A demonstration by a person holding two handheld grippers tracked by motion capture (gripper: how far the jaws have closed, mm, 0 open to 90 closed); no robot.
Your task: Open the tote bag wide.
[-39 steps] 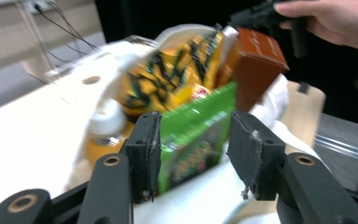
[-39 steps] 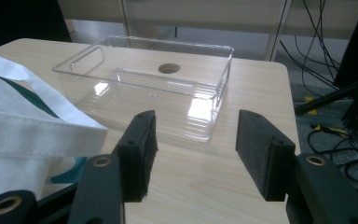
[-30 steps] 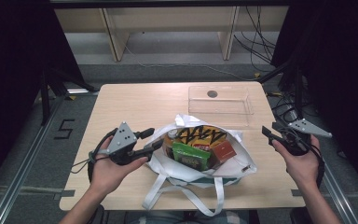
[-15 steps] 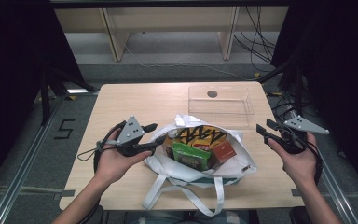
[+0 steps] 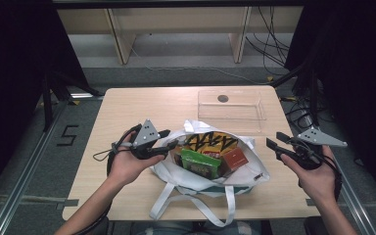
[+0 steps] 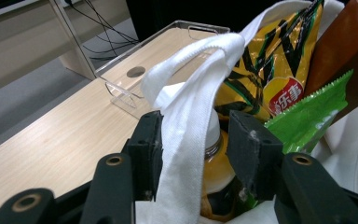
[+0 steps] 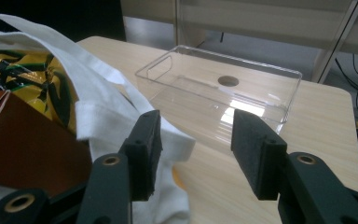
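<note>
The left gripper [image 6: 193, 140] has just been closing its fingers, now apart around a white bag strap [image 6: 191, 107] — its own view reveals a bottle [image 6: 214, 158] behind. The right gripper [image 5: 280, 142], fingers apart and empty, hovers beside the bag [image 5: 254, 169] on the desk [image 5: 127, 107].

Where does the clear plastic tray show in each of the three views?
High view: clear plastic tray, far side of table, right of centre.
Left gripper view: upper middle, behind the white cloth bag strap.
Right gripper view: centre, beyond the jaws.
Shared landmark: yellow crisp packet.
</note>
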